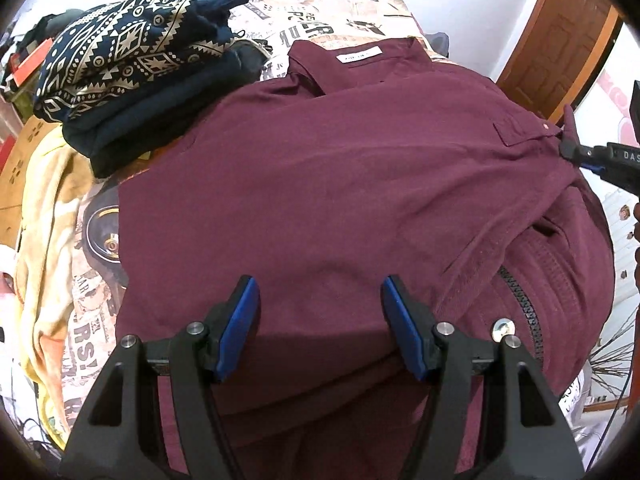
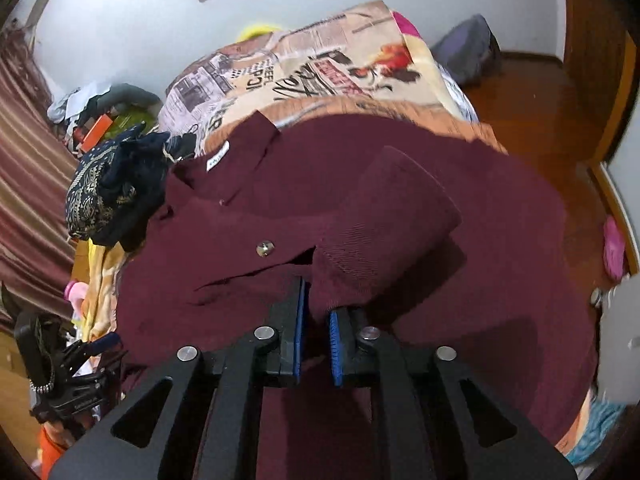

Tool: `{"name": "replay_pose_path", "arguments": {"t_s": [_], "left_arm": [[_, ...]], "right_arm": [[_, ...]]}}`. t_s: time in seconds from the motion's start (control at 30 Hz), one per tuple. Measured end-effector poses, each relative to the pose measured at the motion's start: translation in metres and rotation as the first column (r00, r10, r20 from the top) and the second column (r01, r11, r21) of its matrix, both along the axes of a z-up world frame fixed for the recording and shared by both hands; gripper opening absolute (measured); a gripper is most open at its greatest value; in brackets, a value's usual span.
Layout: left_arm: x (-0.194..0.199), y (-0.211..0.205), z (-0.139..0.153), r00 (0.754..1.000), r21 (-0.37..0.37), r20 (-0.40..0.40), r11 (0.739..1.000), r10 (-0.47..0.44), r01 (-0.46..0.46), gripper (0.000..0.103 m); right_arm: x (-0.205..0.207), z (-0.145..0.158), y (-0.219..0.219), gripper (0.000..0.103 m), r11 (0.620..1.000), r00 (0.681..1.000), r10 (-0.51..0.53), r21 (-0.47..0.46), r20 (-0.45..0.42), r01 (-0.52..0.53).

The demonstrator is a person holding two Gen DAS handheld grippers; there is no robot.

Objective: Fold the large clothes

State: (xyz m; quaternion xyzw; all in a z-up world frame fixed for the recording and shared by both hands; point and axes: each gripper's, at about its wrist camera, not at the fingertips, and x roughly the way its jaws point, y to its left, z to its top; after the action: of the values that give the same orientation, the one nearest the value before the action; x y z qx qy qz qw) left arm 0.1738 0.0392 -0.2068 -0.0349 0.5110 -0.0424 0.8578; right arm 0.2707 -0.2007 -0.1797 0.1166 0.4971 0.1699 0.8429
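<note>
The maroon jacket point(image 1: 320, 184) lies spread on the printed bedspread point(image 2: 320, 64). It looks soft, limp and fairly heavy (best taken by hems or cuffs). The right gripper point(image 2: 316, 320) pinches its ribbed cuff; the left gripper point(image 1: 320, 320) hovers wide, empty.

- Left gripper point(image 1: 320, 312): matte black frame with triangular cut-outs, round silver pivot screws at the finger joints, flat blue pads point(image 1: 242, 320) lining the inner faces.
- Right gripper point(image 2: 316, 316): the same build — black linkage arms, silver screw heads, ribbed blue pads point(image 2: 335, 344).
- Seen from the left wrist, the right gripper's black side carries white lettering, partly cut off.
</note>
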Motion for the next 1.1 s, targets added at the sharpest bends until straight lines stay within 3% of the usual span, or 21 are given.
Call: {"name": "replay_pose_path", "arguments": {"t_s": [0.17, 0.3, 0.4, 0.53, 0.67, 0.7, 0.77, 0.8, 0.87, 0.93, 1.1], "left_arm": [[-0.001, -0.004, 0.001, 1.0, 0.025, 0.01, 1.0, -0.001, 0.001, 0.064], [-0.002, -0.004, 0.001, 1.0, 0.037, 0.014, 0.999, -0.006, 0.006, 0.064], [-0.002, -0.005, 0.001, 1.0, 0.042, 0.017, 0.999, -0.01, 0.009, 0.064], [-0.002, -0.006, 0.002, 1.0, 0.04, 0.02, 0.999, -0.008, 0.007, 0.064], [-0.003, -0.007, 0.006, 0.999, 0.032, 0.03, 0.999, -0.013, 0.012, 0.064], [-0.003, -0.008, 0.007, 0.999, 0.031, 0.033, 0.999, -0.016, 0.015, 0.064], [-0.001, -0.009, 0.013, 0.999, 0.031, 0.046, 0.999, -0.026, 0.024, 0.064], [0.0, -0.01, 0.015, 0.998, 0.032, 0.05, 0.999, -0.03, 0.028, 0.064], [0.004, -0.013, 0.019, 0.997, 0.031, 0.059, 0.999, -0.04, 0.038, 0.064], [0.009, -0.017, 0.022, 0.997, 0.024, 0.062, 0.999, -0.049, 0.048, 0.064], [0.017, -0.034, 0.022, 0.994, -0.011, 0.055, 0.996, -0.093, 0.094, 0.064]], "right_arm": [[-0.005, -0.008, -0.021, 0.02, 0.999, 0.998, -0.037, 0.029, -0.05, 0.038], [-0.014, 0.001, -0.03, 0.054, 0.992, 0.993, -0.119, -0.052, -0.001, 0.119], [-0.016, 0.011, -0.038, 0.055, 0.988, 0.989, -0.142, -0.06, 0.036, 0.144], [-0.004, 0.01, -0.05, 0.055, 0.985, 0.986, -0.166, 0.044, -0.001, 0.166], [0.01, -0.007, -0.056, 0.055, 0.968, 0.971, -0.233, 0.086, -0.047, 0.236], [0.013, -0.012, -0.058, 0.055, 0.963, 0.968, -0.243, 0.102, -0.064, 0.249], [0.015, -0.018, -0.061, 0.046, 0.954, 0.962, -0.26, 0.131, -0.079, 0.269], [0.016, -0.019, -0.063, 0.036, 0.953, 0.96, -0.267, 0.126, -0.081, 0.275], [0.02, -0.019, -0.064, 0.031, 0.955, 0.963, -0.259, 0.128, -0.08, 0.267], [0.019, -0.009, -0.062, 0.019, 0.963, 0.969, -0.245, 0.105, -0.035, 0.247], [0.009, 0.022, -0.057, 0.01, 0.976, 0.969, -0.217, 0.008, 0.118, 0.217]]}}
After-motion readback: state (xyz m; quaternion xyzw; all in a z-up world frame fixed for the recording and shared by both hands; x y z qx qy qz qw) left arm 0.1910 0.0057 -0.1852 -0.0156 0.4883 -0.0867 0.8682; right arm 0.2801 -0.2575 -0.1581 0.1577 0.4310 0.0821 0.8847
